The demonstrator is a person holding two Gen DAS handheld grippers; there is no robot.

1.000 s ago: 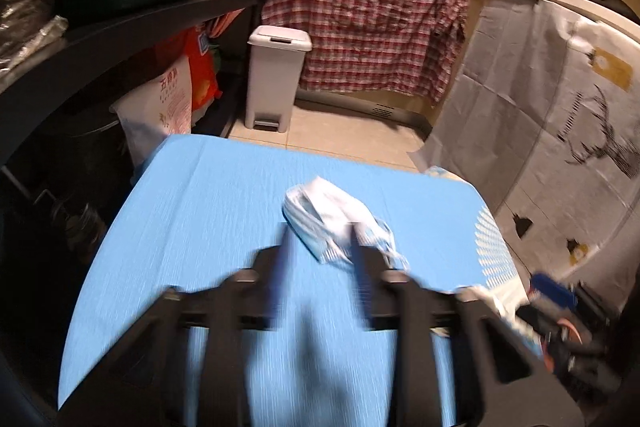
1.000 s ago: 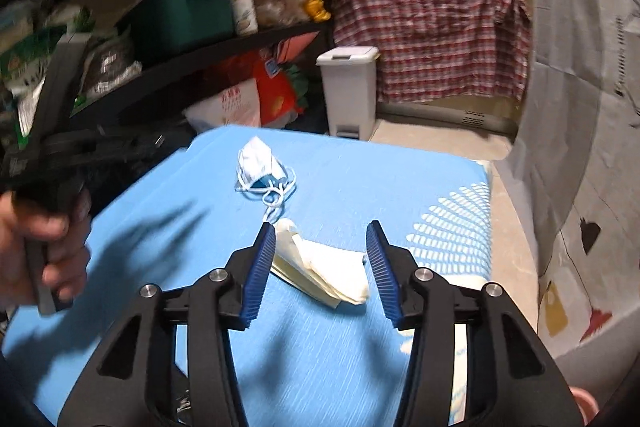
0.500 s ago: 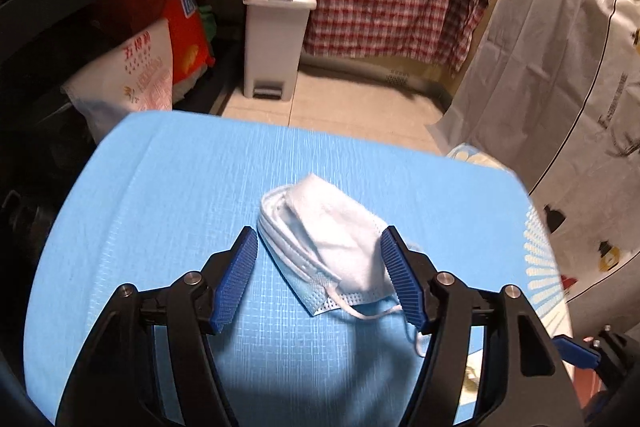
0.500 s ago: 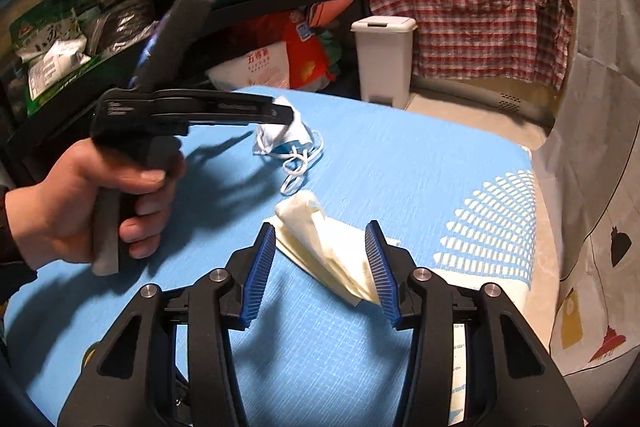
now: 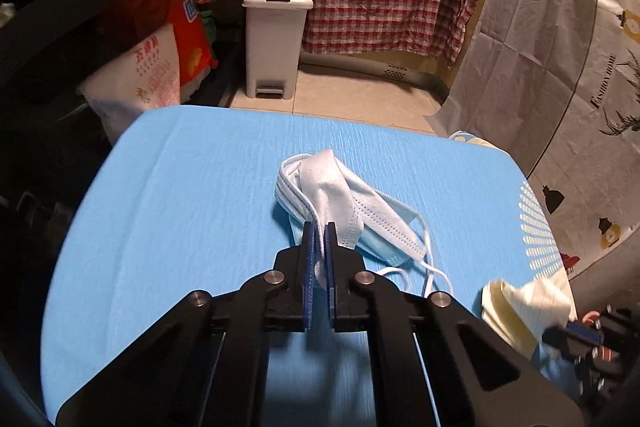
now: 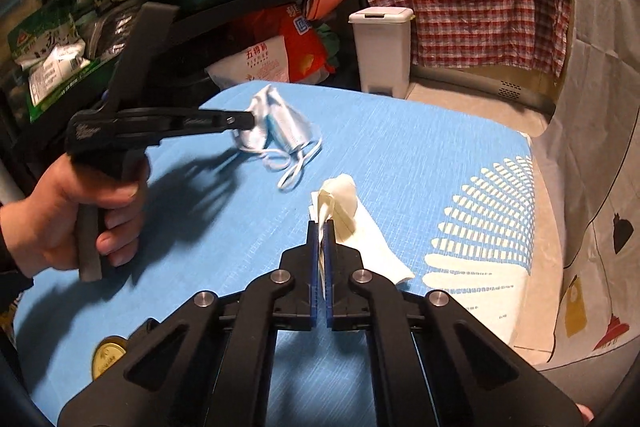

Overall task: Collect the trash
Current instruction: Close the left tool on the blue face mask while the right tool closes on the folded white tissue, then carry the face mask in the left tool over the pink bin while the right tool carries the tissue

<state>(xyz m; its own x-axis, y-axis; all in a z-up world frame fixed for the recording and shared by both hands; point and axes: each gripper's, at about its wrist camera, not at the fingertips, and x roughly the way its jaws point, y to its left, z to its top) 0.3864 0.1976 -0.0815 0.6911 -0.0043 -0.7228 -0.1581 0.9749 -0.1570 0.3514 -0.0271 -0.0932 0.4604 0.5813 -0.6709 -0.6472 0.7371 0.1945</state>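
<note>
Left gripper [image 5: 319, 227] clenched on a crumpled face mask [image 5: 336, 195] lying on a blue tablecloth [image 5: 180, 207]. Right gripper [image 6: 320, 225] clenched on a cream paper napkin [image 6: 352, 223] nearby. White pedal bin [image 5: 276, 39] on floor beyond.

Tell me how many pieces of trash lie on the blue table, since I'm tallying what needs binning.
2. A face mask toward the far side, pinched by the left gripper; a crumpled napkin nearer, pinched by the right gripper. Others may lie out of view.
</note>
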